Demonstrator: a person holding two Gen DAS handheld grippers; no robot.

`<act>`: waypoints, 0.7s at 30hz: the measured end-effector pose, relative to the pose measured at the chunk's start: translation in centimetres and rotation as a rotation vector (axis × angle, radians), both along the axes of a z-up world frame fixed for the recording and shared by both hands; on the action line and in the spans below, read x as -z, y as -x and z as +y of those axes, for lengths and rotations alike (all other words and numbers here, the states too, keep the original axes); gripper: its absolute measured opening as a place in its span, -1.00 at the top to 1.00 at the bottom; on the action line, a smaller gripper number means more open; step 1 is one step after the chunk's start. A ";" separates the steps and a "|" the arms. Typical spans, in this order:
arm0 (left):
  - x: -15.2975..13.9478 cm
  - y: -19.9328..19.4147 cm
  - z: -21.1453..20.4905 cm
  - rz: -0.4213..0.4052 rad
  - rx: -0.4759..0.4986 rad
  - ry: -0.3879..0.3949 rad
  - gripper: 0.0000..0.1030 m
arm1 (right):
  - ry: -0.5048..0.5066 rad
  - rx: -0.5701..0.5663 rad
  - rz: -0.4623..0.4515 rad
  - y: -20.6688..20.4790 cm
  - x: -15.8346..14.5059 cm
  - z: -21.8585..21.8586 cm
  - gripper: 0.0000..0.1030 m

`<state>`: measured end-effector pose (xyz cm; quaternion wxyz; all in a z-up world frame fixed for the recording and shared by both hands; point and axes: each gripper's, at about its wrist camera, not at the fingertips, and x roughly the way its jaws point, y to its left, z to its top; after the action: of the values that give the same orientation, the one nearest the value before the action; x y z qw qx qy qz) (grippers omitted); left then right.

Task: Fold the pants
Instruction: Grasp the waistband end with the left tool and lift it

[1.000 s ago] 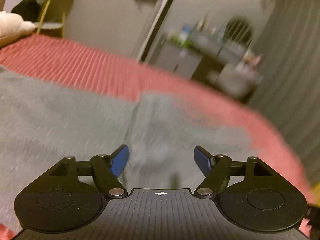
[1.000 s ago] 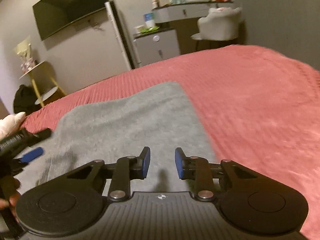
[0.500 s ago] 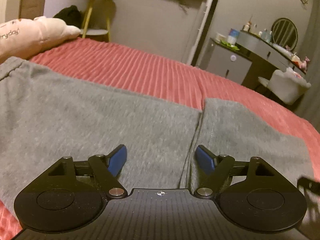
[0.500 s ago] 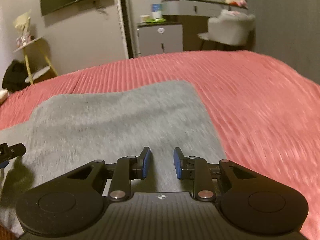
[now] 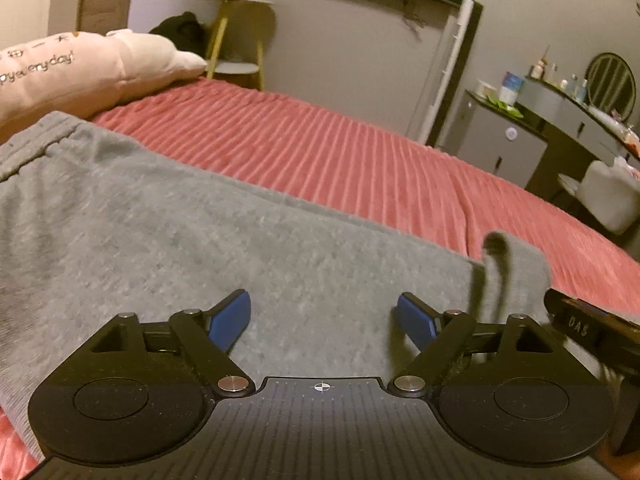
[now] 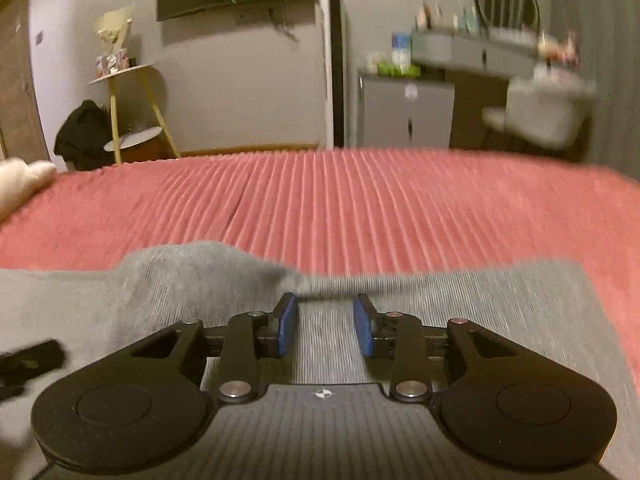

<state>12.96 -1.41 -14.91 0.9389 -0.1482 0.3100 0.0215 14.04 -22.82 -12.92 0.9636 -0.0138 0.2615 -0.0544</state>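
Grey pants [image 5: 200, 240] lie flat on a red ribbed bedspread [image 5: 340, 152], waistband at the far left. My left gripper [image 5: 324, 316] is open and empty, low over the grey cloth. A fold of grey cloth [image 5: 504, 264] stands up at its right, beside the other gripper's black body [image 5: 580, 324]. In the right wrist view the pants [image 6: 460, 300] spread under my right gripper [image 6: 325, 328], which is open with a narrow gap and empty. A raised bunch of cloth [image 6: 192, 272] sits to its left.
A pink pillow [image 5: 80, 76] lies at the bed's far left. Beyond the bed stand a yellow side table [image 5: 236, 36], a white tower unit [image 5: 452, 72], a grey cabinet [image 5: 496, 140], a dresser with bottles and a white chair [image 6: 540, 112].
Both grippers have swung left across the pants. The left one now faces the waistband end. A fold of cloth now stands up between the two grippers. The right jaws have opened slightly.
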 end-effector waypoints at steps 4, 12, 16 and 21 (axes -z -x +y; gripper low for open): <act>0.2 -0.3 0.1 -0.015 -0.010 -0.006 -0.82 | -0.011 0.010 -0.016 1.0 -0.3 -0.4 0.28; -0.2 0.0 3.0 -0.042 -0.055 0.143 -0.84 | 0.037 -0.004 0.074 10.4 0.4 0.7 -0.21; -0.9 1.6 6.7 -0.064 -0.174 0.183 -0.84 | 0.050 -0.049 0.147 11.9 -2.1 0.5 -0.34; -2.2 5.8 13.6 -0.159 -0.293 0.339 -0.84 | -0.192 0.070 0.073 17.4 -4.7 -5.3 -0.79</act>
<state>7.19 12.23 -12.72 0.9090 -0.3482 0.2094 0.0932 -3.32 -28.16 -8.17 0.9478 0.0857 0.3009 -0.0623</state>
